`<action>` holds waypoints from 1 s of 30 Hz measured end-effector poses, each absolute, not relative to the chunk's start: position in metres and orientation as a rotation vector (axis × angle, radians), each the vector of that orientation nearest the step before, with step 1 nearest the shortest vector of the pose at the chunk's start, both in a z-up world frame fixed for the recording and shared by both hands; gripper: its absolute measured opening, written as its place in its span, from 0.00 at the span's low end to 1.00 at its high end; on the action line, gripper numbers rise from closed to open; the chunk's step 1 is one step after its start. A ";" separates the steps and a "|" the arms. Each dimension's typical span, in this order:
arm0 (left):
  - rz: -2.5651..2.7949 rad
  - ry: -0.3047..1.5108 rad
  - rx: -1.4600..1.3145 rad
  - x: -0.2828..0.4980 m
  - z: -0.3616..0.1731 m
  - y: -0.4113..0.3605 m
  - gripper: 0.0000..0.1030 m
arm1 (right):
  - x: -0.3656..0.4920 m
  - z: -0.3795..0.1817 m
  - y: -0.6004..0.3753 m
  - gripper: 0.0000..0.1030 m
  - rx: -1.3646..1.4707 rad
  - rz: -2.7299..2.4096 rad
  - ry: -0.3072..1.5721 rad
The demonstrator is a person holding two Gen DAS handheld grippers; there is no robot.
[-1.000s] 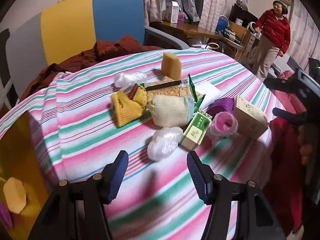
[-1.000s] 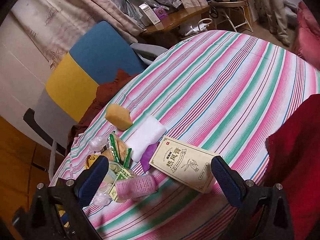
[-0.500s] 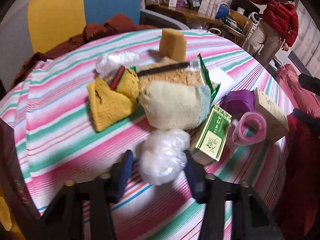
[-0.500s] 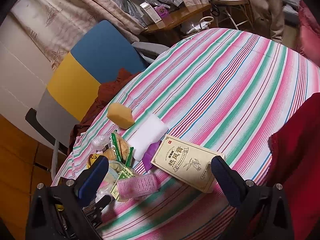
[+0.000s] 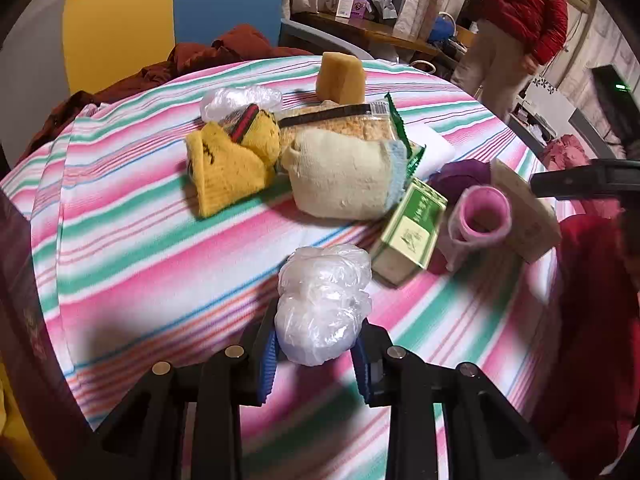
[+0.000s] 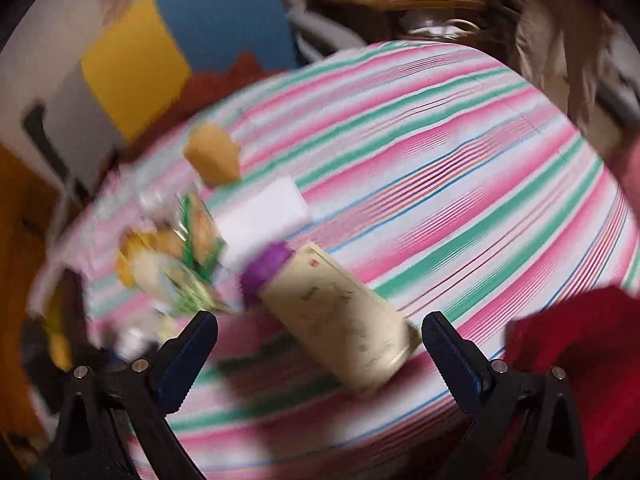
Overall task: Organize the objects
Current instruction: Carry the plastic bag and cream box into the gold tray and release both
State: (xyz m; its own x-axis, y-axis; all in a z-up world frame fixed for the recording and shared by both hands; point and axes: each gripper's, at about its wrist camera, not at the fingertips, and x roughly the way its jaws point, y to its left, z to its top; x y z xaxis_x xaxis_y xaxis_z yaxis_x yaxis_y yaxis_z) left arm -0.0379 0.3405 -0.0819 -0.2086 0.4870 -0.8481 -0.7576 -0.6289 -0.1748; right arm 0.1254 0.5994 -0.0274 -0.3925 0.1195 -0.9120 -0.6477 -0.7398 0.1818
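Your striped tabletop carried everything, its objects bunched toward the edge nearest you. Largest among them was the cream sock bundle, with the yellow sock touching its left side and the cracker packet behind it. The tan box lay flat between the fingers of your right gripper, whose jaws stood wide apart and clear of it; that view was blurred. The green box leaned beside the pink roll. Your left gripper was clamped on the crumpled plastic bag, just in front of the green box, its jaws having just been closing around it.
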 end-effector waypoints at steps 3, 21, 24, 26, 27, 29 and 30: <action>1.923 0.347 -1.210 -0.032 -0.080 0.336 0.30 | 0.111 -0.039 0.604 1.00 -1.490 2.119 0.600; 2.056 0.306 -1.042 0.001 -0.026 0.289 0.30 | 0.109 -0.042 0.588 0.50 -1.558 2.084 0.383; 2.112 0.286 -1.006 0.003 -0.009 0.270 0.30 | 0.118 -0.022 0.580 0.50 -1.460 2.114 0.372; 2.150 0.273 -0.984 0.004 0.002 0.257 0.30 | 0.119 -0.006 0.568 0.50 -1.398 2.144 0.356; 2.172 0.266 -0.974 0.004 0.006 0.249 0.30 | 0.120 0.004 0.561 0.50 -1.362 2.170 0.352; 2.213 0.253 -0.960 0.003 0.015 0.233 0.30 | 0.120 0.023 0.545 0.50 -1.292 2.235 0.338; 2.227 0.246 -0.955 0.002 0.018 0.227 0.30 | 0.115 0.030 0.535 0.50 -1.265 2.267 0.329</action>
State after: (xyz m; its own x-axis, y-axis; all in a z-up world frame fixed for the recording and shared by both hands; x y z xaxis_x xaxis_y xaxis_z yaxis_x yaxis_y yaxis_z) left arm 0.0024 0.2275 0.0176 -0.4904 0.5236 -0.6967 -0.6631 -0.7429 -0.0916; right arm 0.1153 0.5352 0.0298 -0.4299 0.3202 -0.8442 -0.5472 -0.8361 -0.0385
